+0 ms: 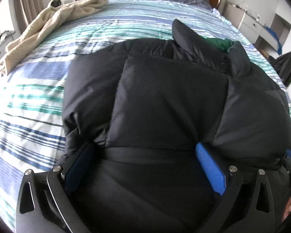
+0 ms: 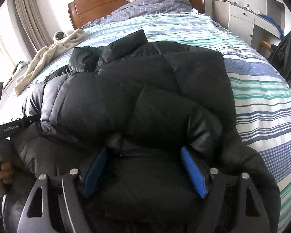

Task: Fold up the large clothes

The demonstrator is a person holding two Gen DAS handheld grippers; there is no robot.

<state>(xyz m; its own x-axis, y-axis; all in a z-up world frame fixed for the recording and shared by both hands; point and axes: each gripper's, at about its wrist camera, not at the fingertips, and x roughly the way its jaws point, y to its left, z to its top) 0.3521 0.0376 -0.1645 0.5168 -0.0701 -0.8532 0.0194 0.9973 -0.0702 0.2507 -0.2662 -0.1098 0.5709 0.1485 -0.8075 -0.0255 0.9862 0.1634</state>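
Note:
A large black puffer jacket (image 1: 164, 97) lies on the striped bed, partly folded over itself; it also fills the right wrist view (image 2: 145, 89). My left gripper (image 1: 145, 155) has its jaws wide apart with the jacket's near edge bulging between the blue pads (image 1: 211, 170). My right gripper (image 2: 143, 161) also stands wide around a thick fold of the jacket's near edge, blue pads (image 2: 194, 174) on either side. The left gripper's body (image 2: 15, 125) shows at the left of the right wrist view. A bit of green lining (image 1: 219, 43) shows near the collar.
The bed has a blue, green and white striped cover (image 1: 38, 97). A cream fleece blanket (image 1: 48, 27) lies at the far left. A wooden headboard (image 2: 106, 3) and pillows are at the back. A white cabinet (image 2: 242, 19) and a dark chair (image 2: 287, 52) stand right.

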